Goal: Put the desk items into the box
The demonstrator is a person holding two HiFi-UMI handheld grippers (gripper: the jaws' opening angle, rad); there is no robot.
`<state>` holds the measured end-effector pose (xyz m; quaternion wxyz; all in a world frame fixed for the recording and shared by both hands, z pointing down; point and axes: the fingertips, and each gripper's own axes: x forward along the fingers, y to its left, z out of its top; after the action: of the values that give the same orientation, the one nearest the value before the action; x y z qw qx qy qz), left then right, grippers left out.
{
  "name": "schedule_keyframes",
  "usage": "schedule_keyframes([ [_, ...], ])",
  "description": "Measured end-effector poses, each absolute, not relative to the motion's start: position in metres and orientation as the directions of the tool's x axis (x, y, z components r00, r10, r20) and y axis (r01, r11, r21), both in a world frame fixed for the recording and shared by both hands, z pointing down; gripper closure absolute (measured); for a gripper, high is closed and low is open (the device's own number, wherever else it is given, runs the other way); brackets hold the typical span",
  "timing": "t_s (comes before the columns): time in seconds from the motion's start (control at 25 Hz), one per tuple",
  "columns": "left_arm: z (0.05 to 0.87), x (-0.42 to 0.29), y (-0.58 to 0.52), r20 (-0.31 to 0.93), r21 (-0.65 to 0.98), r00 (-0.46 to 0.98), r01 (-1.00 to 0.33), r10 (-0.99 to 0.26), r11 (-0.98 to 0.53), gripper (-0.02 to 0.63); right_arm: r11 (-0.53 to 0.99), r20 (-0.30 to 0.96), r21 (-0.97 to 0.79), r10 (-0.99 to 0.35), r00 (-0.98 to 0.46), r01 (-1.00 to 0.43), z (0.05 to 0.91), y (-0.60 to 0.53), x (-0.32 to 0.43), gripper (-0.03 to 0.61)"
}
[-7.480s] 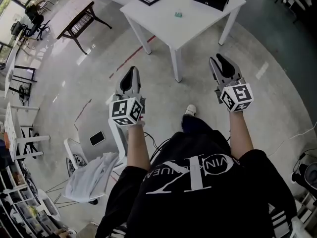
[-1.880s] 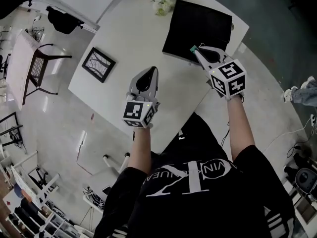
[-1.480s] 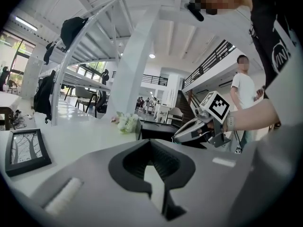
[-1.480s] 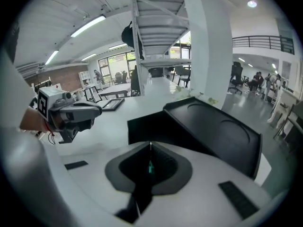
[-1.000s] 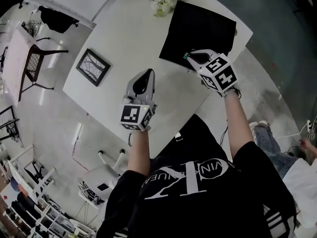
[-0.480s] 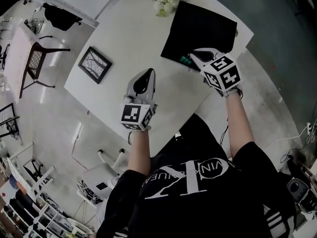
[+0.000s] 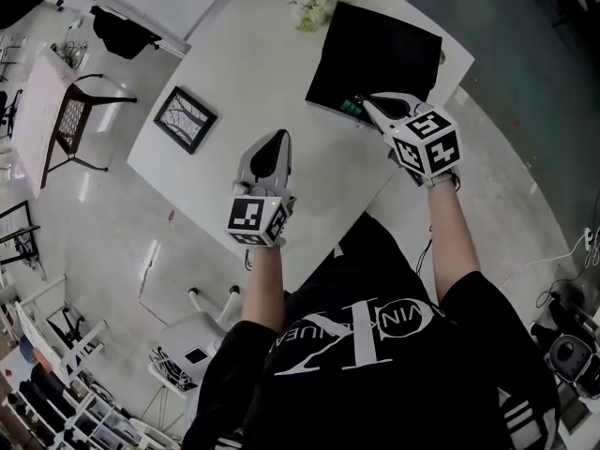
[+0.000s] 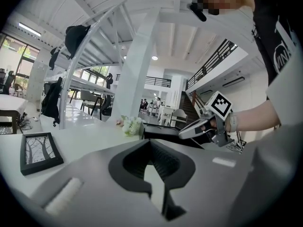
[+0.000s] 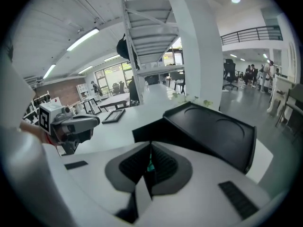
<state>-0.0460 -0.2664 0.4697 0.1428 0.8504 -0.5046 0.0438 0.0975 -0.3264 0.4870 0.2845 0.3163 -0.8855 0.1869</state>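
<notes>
One green item, pinched in the right gripper's fingers, hangs at the box's near edge, apparently for dropping in; the left gripper's fingers are pressed together, idle.

We see the table as smooth matt white and the box as matt black with a faint sheen. The floor is glossy, reflective. The left gripper and right gripper have smooth grey plastic shells with ribbed black pads.
</notes>
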Motion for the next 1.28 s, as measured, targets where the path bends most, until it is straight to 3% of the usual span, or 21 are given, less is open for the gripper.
schedule_keyframes([
  [1.28, 0.395, -0.123, -0.209, 0.088, 0.143, 0.432, -0.897, -0.898, -0.418, 0.604, 0.736, 0.293, -0.041, -0.638, -0.712, -0.676, 0.380, -0.250, 0.046, 0.560],
])
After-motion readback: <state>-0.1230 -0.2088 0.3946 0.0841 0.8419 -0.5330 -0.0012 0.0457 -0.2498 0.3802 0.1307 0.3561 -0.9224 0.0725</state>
